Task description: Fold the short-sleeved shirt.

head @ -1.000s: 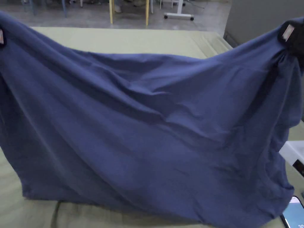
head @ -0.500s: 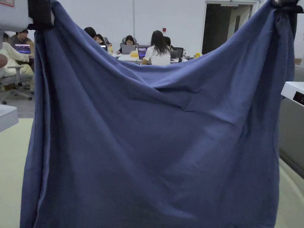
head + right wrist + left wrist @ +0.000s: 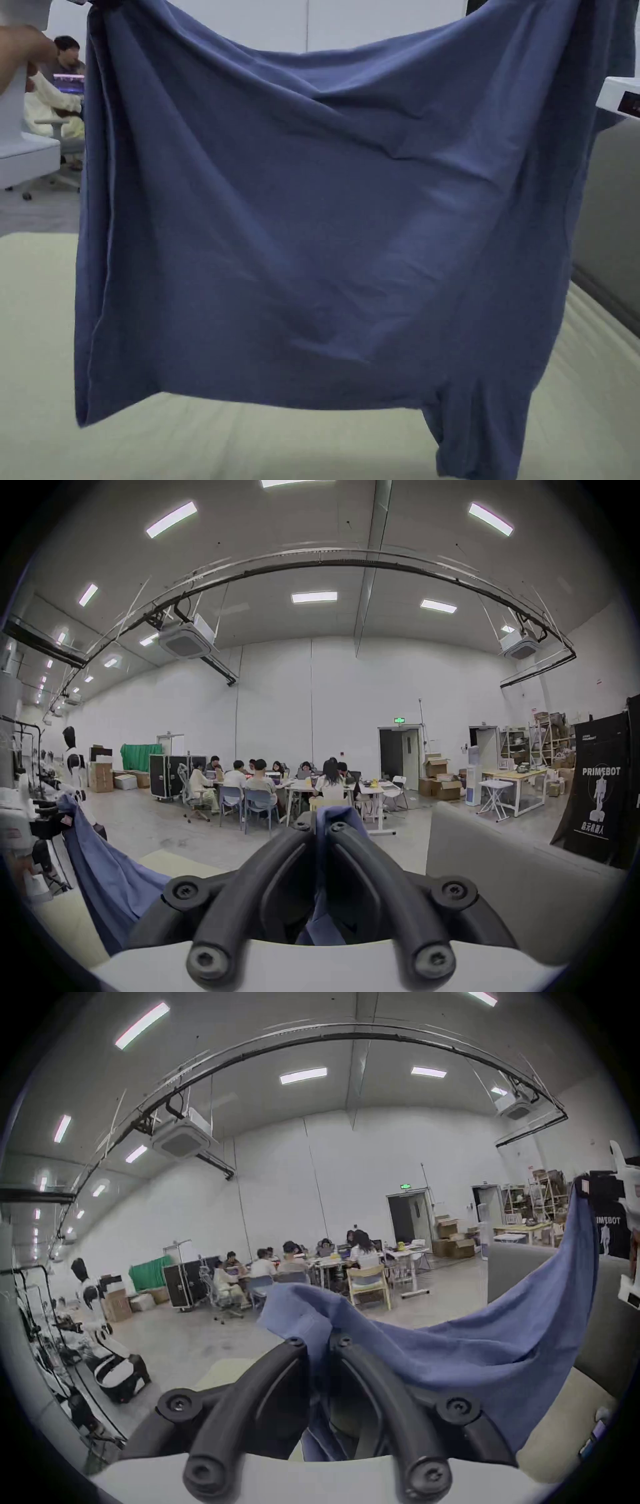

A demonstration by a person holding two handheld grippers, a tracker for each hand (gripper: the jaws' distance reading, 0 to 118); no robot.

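Jaws pressed tight on both tools, each with blue cloth pinched between the tips! The left gripper (image 3: 318, 1342) has its two black jaws drawn almost together in its own view, a corner of the blue shirt (image 3: 325, 250) squeezed in the narrow slot and bunching up just above the tips, then sweeping off toward 3 o'clock in a long sagging curve. At the far end of that curve, out at 2 o'clock in the left gripper view, sits the right gripper (image 3: 588, 1191), dark jaws clamped on the other corner. Switch to the right gripper view and it's the same story: the right gripper's jaws meet at the middle with a fold of blue fabric rising between them at 12 o'clock and more of it trailing down under the tips. Over at 9 o'clock there, the left gripper grips its corner, cloth hanging down from it. From the head view the shirt hangs spread wide like a curtain, top edge dipping in the middle, one sleeve dangling lowest at 5 o'clock, lower hem lifted off the pale green table (image 3: 37, 350). A hand (image 3: 22, 50) shows at 10 o'clock beside the shirt's upper corner. Behind it all, people seated around tables (image 3: 270, 781) against the white wall.
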